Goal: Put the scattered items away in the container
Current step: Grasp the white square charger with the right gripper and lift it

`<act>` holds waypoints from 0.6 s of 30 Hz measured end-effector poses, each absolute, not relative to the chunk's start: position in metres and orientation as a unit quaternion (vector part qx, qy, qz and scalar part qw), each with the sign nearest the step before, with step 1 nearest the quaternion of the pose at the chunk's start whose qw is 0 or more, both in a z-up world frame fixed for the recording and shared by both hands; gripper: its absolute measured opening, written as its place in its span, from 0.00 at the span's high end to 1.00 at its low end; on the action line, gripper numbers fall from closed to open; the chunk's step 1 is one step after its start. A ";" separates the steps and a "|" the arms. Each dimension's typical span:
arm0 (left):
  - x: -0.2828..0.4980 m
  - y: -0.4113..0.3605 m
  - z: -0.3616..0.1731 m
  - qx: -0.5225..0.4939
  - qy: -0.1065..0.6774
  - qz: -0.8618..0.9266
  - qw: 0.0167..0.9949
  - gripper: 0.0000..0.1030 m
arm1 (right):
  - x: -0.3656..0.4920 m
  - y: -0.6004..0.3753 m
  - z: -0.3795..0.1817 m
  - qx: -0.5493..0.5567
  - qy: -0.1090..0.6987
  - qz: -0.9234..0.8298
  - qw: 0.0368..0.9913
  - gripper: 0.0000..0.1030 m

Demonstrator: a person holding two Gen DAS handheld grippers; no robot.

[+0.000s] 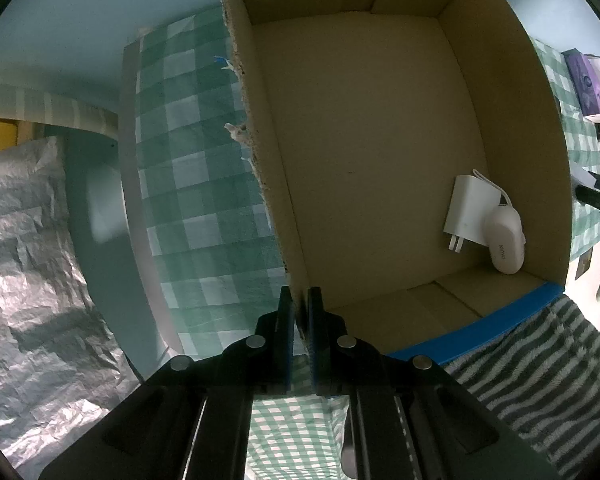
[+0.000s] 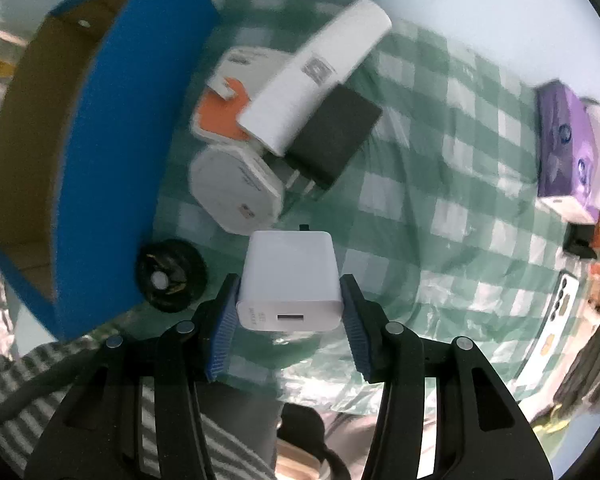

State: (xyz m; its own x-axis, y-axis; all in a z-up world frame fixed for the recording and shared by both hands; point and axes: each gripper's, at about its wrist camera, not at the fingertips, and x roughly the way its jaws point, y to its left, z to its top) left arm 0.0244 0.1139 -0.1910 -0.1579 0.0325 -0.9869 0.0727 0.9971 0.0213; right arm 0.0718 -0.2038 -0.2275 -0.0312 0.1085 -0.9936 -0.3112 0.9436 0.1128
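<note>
My left gripper is shut on the near left wall of the cardboard box, which has blue tape on its rims. Inside the box lie a white plug adapter and a white oval device in the near right corner. My right gripper is shut on a white USB charger and holds it above the green checked cloth. Beyond it lie a black charger, a long white box, a round white case, an orange and white pack and a black coil. The box also shows in the right wrist view at left.
A purple carton stands at the right edge of the cloth, with small clutter near it. A striped towel lies at the box's near side. Crinkled silver foil lies left of the table.
</note>
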 end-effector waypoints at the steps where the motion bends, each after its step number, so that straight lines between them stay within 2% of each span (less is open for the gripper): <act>1: 0.024 0.114 -0.191 0.034 0.761 -0.016 0.648 0.95 | 0.074 -0.204 -0.222 -0.072 0.701 0.154 0.693 0.52; 12: 0.025 0.114 -0.191 0.033 0.761 -0.016 0.648 0.95 | 0.064 -0.191 -0.174 -0.080 0.672 0.203 0.708 0.52; 18: 0.024 0.114 -0.191 0.034 0.761 -0.016 0.648 0.95 | 0.067 -0.153 -0.137 -0.091 0.651 0.238 0.715 0.52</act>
State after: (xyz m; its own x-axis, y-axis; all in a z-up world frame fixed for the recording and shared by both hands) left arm 0.0245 0.1142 -0.1908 -0.1574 0.0305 -0.9871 0.0715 0.9973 0.0194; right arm 0.0668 -0.1529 -0.1374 0.0405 0.2213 -0.9744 -0.4587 0.8704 0.1786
